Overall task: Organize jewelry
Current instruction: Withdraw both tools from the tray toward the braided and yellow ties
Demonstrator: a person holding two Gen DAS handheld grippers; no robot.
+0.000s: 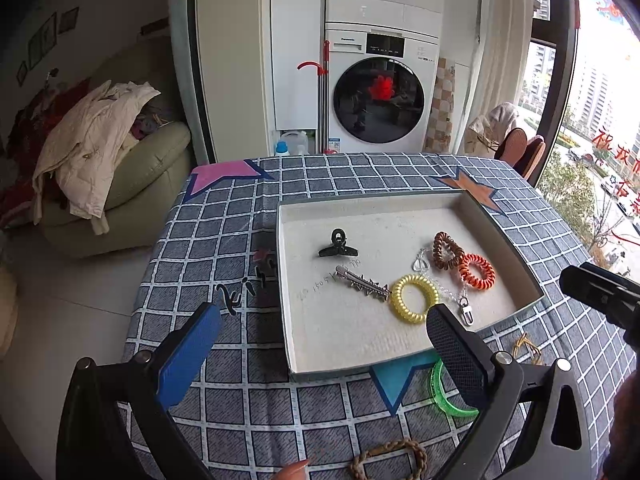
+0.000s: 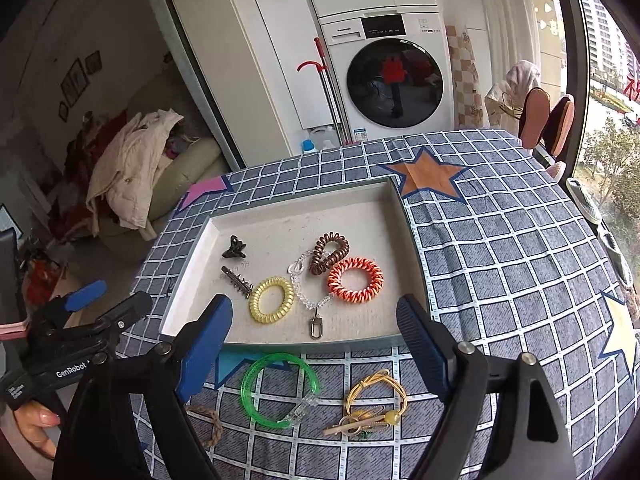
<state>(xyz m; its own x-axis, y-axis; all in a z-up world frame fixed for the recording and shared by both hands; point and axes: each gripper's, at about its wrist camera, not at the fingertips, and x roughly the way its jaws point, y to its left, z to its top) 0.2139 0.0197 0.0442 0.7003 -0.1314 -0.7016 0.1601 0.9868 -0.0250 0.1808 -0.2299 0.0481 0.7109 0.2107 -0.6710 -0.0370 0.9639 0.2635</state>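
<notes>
A shallow white tray [image 1: 352,344] [image 2: 188,276] on the checked tablecloth holds a black claw clip [image 1: 338,245] [image 2: 234,249], a spiked silver clip [image 1: 362,283] [image 2: 237,281], yellow [image 1: 415,298] [image 2: 272,300], brown [image 1: 448,251] [image 2: 329,253] and orange [image 1: 477,272] [image 2: 355,280] coil ties, and a clear bead chain [image 2: 310,300]. In front of the tray lie a green bangle [image 2: 276,390] [image 1: 446,398], a gold cord bracelet [image 2: 374,404] and a brown braided bracelet [image 1: 390,460]. My left gripper [image 1: 324,332] is open and empty over the tray's near left corner. My right gripper [image 2: 316,324] is open and empty above the tray's front edge.
The left gripper's body [image 2: 76,344] shows at the left of the right wrist view. A sofa with clothes [image 1: 108,168] stands left of the table. A washing machine [image 1: 380,92] stands behind it. Chairs [image 2: 548,120] stand at the far right by the window.
</notes>
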